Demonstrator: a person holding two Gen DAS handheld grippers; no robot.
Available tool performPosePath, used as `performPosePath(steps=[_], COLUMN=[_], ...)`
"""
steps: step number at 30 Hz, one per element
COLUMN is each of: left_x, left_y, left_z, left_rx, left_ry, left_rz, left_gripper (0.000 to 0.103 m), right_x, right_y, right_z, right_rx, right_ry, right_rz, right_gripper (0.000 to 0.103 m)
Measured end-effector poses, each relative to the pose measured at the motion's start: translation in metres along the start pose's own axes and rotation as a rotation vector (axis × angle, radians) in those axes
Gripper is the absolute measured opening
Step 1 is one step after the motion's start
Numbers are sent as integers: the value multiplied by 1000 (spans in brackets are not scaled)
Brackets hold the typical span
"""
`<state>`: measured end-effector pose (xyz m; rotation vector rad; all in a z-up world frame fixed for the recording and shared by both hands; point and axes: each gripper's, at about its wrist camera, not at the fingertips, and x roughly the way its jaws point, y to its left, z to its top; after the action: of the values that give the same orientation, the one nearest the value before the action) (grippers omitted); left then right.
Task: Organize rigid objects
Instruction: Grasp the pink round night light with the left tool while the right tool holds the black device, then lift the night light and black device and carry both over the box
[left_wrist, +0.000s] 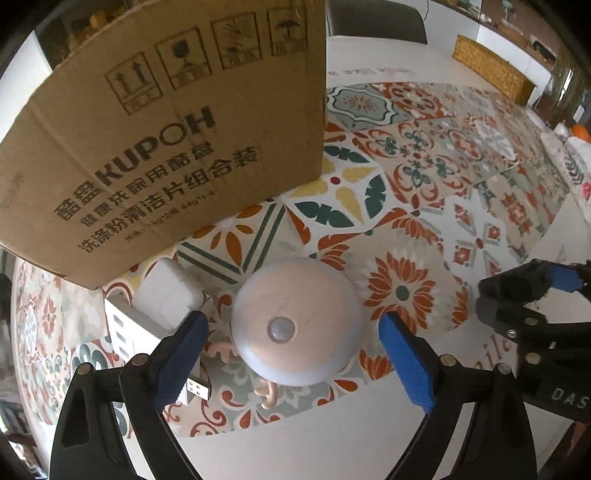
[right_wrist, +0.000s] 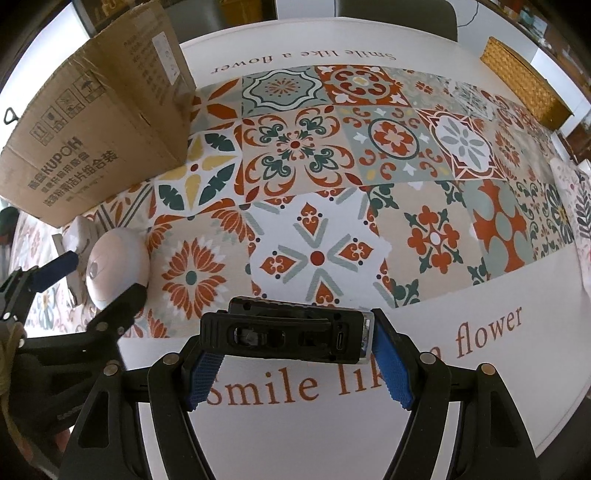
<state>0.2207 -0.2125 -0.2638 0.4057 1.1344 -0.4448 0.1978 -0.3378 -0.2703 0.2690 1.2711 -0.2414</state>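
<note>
A round pinkish dome lamp (left_wrist: 295, 325) with a small sensor on top lies on the patterned tablecloth, pink antler-like parts (left_wrist: 266, 395) sticking out beneath it. My left gripper (left_wrist: 291, 328) points down over it, open, one blue pad on each side with a small gap to the dome. In the right wrist view the lamp (right_wrist: 114, 266) sits at the far left between those fingers (right_wrist: 59, 269). My right gripper (right_wrist: 295, 347) is shut on a black rectangular device (right_wrist: 280, 332) with a USB-C port, held just above the cloth's white border. It also shows in the left wrist view as the right gripper (left_wrist: 524, 295).
A large cardboard box (left_wrist: 166, 147) stands just behind the lamp, also seen as the cardboard box (right_wrist: 99, 140). A white charger block (left_wrist: 166, 299) on a white carton (left_wrist: 122, 328) and a USB plug (left_wrist: 195, 387) lie left of the lamp. A wicker basket (right_wrist: 524, 88) sits far right.
</note>
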Motion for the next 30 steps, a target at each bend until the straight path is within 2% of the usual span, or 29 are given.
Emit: performPosePath(steps=[3, 7, 11, 13, 22, 30], left_x=[5, 16, 19, 18, 9, -13], left_y=[0, 0, 3, 4, 8, 9], left_z=[1, 3, 5, 4, -5, -4], left_rx=[-8, -24, -53, -58, -80, -93], left_ry=[14, 37, 39, 25, -3, -44], left_rz=[-13, -30, -48, -62, -92, -81], left_gripper=[92, 84, 81, 76, 75, 75], right_x=[3, 7, 10, 11, 13, -2], right_y=[-1, -1, -2, -2, 6, 5], right_z=[0, 0, 0, 0, 2, 1], right_rx=[1, 1, 0, 0, -20, -24], right_ry=[5, 12, 16, 18, 8, -17], right_rz=[-4, -5, -5, -5, -19, -21], right_gripper=[74, 74, 74, 74, 74, 74])
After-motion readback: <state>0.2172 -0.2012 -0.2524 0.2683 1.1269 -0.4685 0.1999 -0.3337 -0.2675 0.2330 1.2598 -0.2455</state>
